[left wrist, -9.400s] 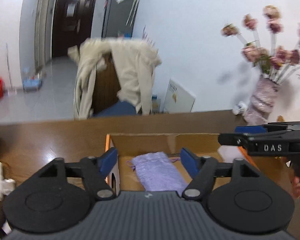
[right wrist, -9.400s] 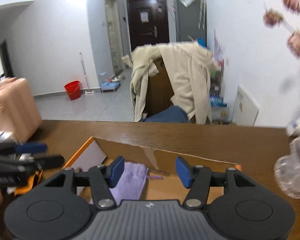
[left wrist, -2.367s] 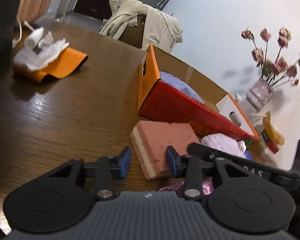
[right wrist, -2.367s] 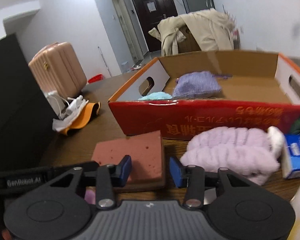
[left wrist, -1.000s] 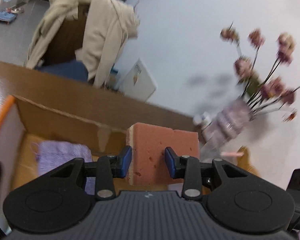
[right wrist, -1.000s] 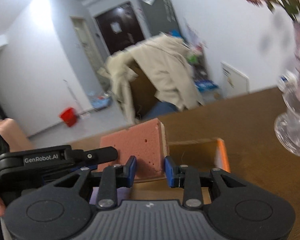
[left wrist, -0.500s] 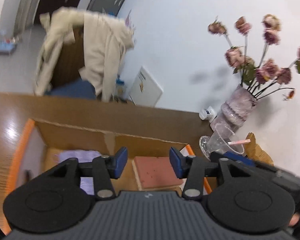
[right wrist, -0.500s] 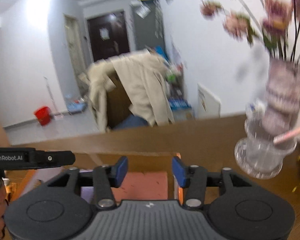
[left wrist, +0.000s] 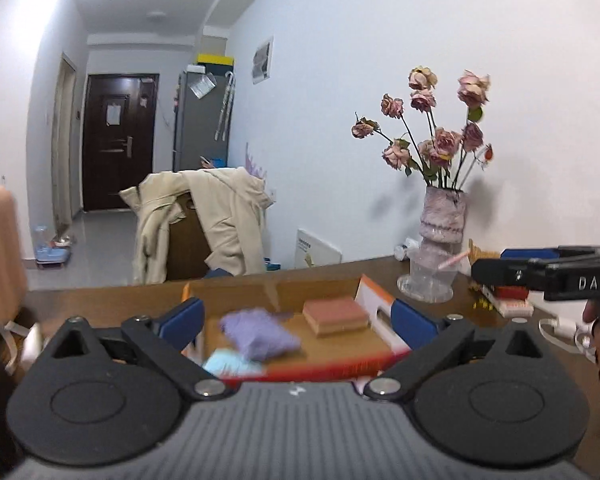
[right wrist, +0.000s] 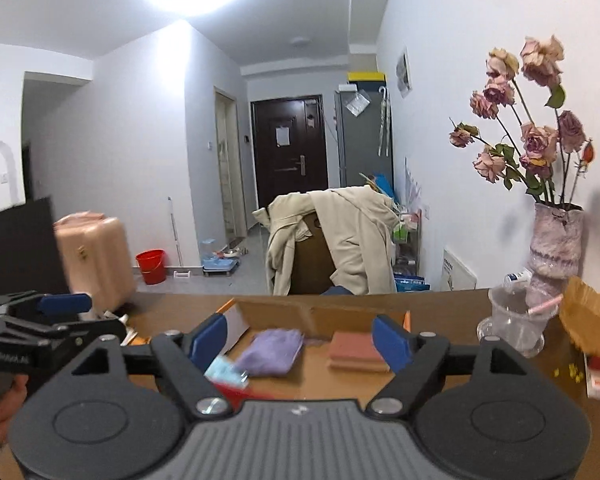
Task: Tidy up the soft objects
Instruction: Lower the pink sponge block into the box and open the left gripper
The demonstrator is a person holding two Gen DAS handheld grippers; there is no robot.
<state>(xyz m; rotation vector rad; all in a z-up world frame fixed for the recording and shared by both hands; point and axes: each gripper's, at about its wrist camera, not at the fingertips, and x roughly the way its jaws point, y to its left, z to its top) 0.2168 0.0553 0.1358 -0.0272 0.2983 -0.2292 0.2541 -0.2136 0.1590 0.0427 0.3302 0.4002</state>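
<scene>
Pink sponge [left wrist: 335, 315] lies flat in the cardboard box [left wrist: 374, 307], at its right end, beyond and below my fingers, touching neither pair. It is a rectangular block, porous top over a paler base layer. Beside it: a crumpled lilac knit cloth [left wrist: 258, 333], and nearer me a pale blue soft item [left wrist: 233, 362], blurred, so I cannot tell the fabric. Left gripper [left wrist: 296, 318]: jaws have just been opening, now spread wide, nothing between them. Right gripper [right wrist: 305, 338]: likewise just opening, spread, empty. The box has a glossy red front and stands on the dark wooden table [right wrist: 452, 308].
</scene>
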